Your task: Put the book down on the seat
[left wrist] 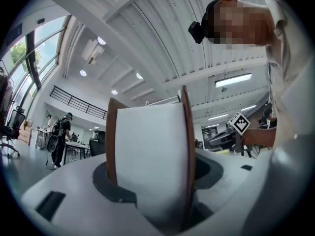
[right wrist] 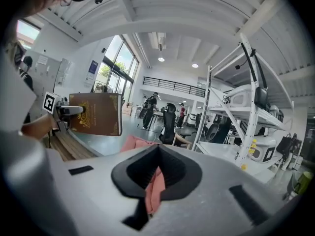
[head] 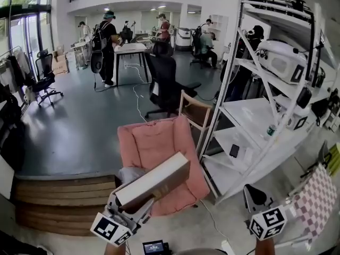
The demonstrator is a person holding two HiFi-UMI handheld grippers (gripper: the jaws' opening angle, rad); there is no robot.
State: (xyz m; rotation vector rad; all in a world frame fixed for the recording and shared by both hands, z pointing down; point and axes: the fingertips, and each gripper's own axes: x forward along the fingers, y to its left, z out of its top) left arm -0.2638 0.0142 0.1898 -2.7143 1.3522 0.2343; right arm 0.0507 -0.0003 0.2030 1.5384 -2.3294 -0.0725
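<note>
A thick book (head: pixel 154 182) with brown covers and white page edges is held up in the air, and my left gripper (head: pixel 137 202) is shut on its lower end. In the left gripper view the book (left wrist: pixel 150 151) stands between the jaws and fills the middle. The seat is a pink cushioned chair (head: pixel 159 145) on the floor just beyond and under the book. My right gripper (head: pixel 256 197) hangs apart at the lower right, jaws together and holding nothing. The right gripper view shows the book's brown cover (right wrist: pixel 96 113) at left and the pink seat (right wrist: pixel 135 142) ahead.
A white shelving rack (head: pixel 249 116) stands right of the seat, with a wooden chair (head: pixel 195 112) and a black office chair (head: pixel 166 81) behind it. A wooden step (head: pixel 58 195) lies to the left. People stand at tables far back. A checkered cloth (head: pixel 313 201) is at right.
</note>
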